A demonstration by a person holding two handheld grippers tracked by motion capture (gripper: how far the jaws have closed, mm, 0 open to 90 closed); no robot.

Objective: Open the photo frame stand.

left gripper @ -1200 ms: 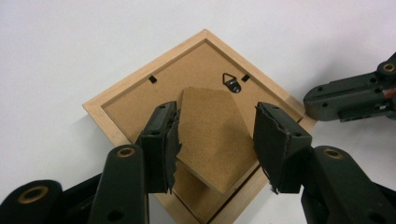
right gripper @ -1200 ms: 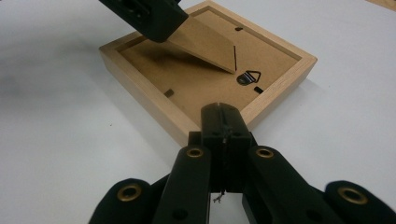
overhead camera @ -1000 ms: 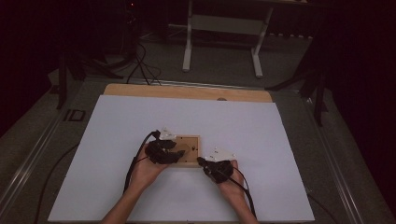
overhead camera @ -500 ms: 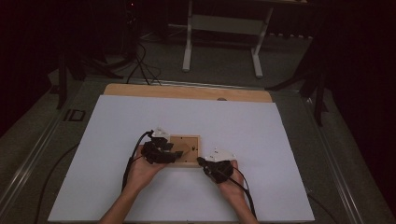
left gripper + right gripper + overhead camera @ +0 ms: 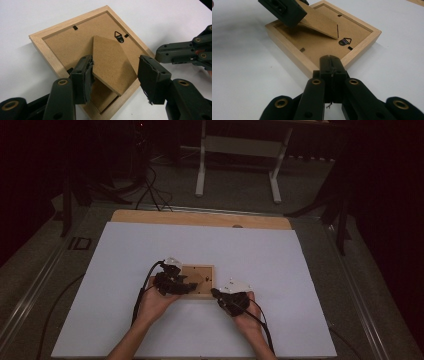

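A light wooden picture frame (image 5: 204,276) lies face down on the white table, its brown backing up. My left gripper (image 5: 186,286) reaches over it from the left. Its jaws have just been closing and now press on the sides of the cardboard easel stand (image 5: 110,62), which is tilted up off the backing (image 5: 319,23). One left gripper jaw shows at the top of the right gripper view. My right gripper (image 5: 331,60) is shut with nothing in it. Its tips rest on the frame's rim (image 5: 367,37), close to the metal hanger loop (image 5: 344,41).
A white sheet (image 5: 125,255) covers the table, with a wooden strip (image 5: 200,218) along its far edge. Beyond the table a white metal stand (image 5: 235,150) and cables (image 5: 150,190) sit on the dark floor. Open sheet lies on every side of the frame.
The left gripper has shifted very slightly to the left over the frame. The right hand and the frame have stayed where they were.
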